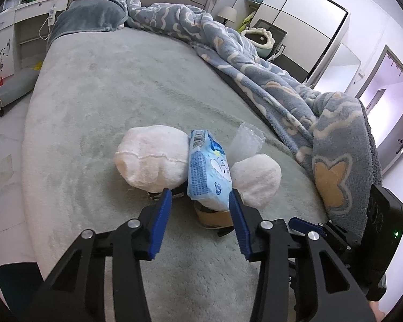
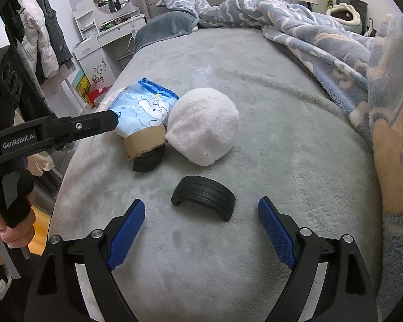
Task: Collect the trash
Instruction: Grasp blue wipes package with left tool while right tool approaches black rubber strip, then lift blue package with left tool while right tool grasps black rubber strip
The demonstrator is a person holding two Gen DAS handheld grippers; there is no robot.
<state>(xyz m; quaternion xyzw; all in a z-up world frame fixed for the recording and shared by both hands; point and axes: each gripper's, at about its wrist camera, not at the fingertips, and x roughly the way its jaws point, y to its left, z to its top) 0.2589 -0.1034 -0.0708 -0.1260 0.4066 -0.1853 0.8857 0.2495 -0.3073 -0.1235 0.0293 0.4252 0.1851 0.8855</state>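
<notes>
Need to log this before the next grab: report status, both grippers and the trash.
Left gripper open, at the blue wrapper. Right gripper open, facing black curved piece on bed. White fabric ball crowds the wrapper.

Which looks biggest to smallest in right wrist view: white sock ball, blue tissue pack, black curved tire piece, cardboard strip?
1. white sock ball
2. blue tissue pack, partly hidden by the left gripper, so close to unsure
3. black curved tire piece, nearest the camera, so inflated
4. cardboard strip
</notes>
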